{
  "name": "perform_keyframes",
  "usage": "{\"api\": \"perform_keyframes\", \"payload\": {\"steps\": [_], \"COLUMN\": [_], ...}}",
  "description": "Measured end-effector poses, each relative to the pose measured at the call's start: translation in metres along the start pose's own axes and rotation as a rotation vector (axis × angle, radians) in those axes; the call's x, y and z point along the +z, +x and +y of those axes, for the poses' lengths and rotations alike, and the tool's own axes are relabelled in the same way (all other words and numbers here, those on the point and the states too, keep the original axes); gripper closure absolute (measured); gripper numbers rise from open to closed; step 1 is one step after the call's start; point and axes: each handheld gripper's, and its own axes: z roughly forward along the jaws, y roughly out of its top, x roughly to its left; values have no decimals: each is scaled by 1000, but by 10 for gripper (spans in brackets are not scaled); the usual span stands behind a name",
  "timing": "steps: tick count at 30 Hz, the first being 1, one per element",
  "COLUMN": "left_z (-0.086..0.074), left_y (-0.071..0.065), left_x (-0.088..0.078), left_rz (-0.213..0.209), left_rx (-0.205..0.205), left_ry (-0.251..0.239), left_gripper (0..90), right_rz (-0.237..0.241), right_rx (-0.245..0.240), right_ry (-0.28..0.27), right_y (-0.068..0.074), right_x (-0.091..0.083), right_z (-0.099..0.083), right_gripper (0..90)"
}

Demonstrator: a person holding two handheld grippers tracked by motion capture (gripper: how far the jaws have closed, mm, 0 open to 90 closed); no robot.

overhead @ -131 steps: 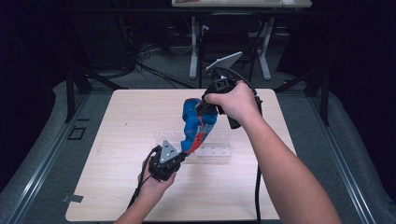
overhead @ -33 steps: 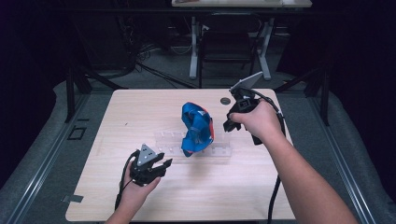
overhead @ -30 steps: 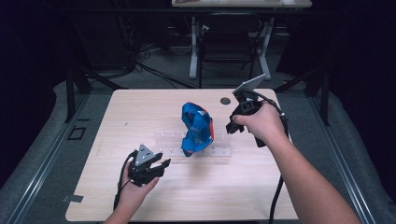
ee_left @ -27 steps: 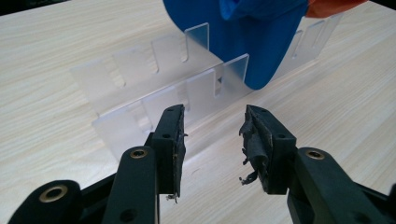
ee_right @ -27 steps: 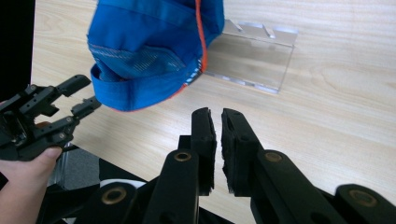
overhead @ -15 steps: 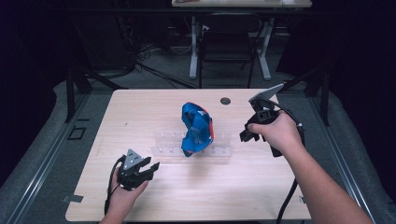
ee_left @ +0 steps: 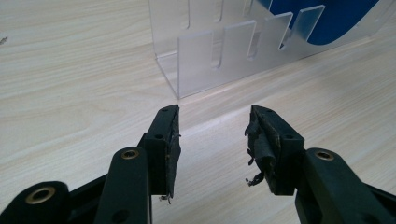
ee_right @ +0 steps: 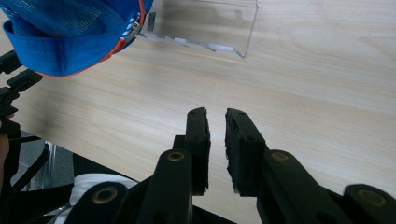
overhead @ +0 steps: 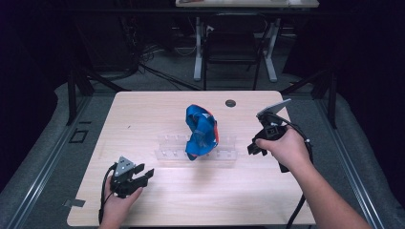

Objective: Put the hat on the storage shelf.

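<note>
The blue cap (overhead: 201, 131) sits propped on the clear rack (overhead: 224, 155) near the middle of the desk (overhead: 143, 109), leaning up against the rack's slotted wall with an orange trim line showing along one side. In the right gripper view the cap (ee_right: 70, 32) hangs over the rack's (ee_right: 205, 23) end; in the left gripper view the rack's (ee_left: 210, 56) upright tabs stand close ahead with a patch of the cap (ee_left: 336, 18) behind them.

The left gripper (overhead: 143, 175) rests low near the desk's front left corner, held in the left hand (overhead: 119, 202), well apart from the rack. Its jaws have just been opening and stand wide with only bare wood between them, its pads (ee_left: 173, 144) frayed.

The right gripper (overhead: 254, 148) is held in the right hand (overhead: 285, 149) near the desk's right edge, just beside the rack's right end, touching nothing. Its jaws have just been opening but stand at a narrow gap, with nothing between them.

A small dark hole (overhead: 230, 103) marks the desk near its far edge.
</note>
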Motion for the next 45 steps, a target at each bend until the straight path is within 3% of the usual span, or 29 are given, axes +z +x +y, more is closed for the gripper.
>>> {"api": "perform_keyframes", "payload": {"steps": [2,3,5,10,14,15,19,21,22,26,28,34,37,44,45], "left_z": [-1,-2,-3,-5,-6,-7,-8,-8,-8,-9,-9,-10,-10,-11,-11], "left_y": [2,3,4,7,8,8,8,8,8,7,7,6,6,6,6], "left_x": [-1,-1,0,-1,0,1,2,2,2,3,4,5,6,7,7], "left_rz": [1,0,0,2,0,0,-4,-6,-6,-9,-10,-13,-13,-10,-10], "left_rx": [-4,-12,-20,-29,-28,-31,-37,-36,-36,-40,-37,-36,-29,-29,-29], "left_ry": [3,2,-2,2,9,10,9,10,10,9,12,13,13,15,14], "left_gripper": [537,534,525,513,508,507,501,491,490,477,471,465,459,449,444], "right_rz": [-39,-35,-10,-14,17,9,28,24,26,34,31,36,14,18,6], "right_rx": [-6,-23,-9,-28,-5,-30,-13,-43,-32,-56,-51,-52,-70,-87,-108], "right_ry": [-8,5,-2,-18,-51,-29,-61,-71,-97,-106,-155,-206,-246,-328,-363], "right_y": [-1,-3,-5,-10,-16,-19,-26,-31,-32,-37,-42,-50,-54,-56,-56], "right_x": [7,8,14,26,39,39,53,61,65,71,78,88,92,95,97], "right_z": [-3,-4,-8,-18,-28,-29,-38,-45,-49,-55,-62,-71,-77,-85,-88], "right_gripper": [774,765,737,701,693,691,661,624,619,569,544,491,484,450,431]}}
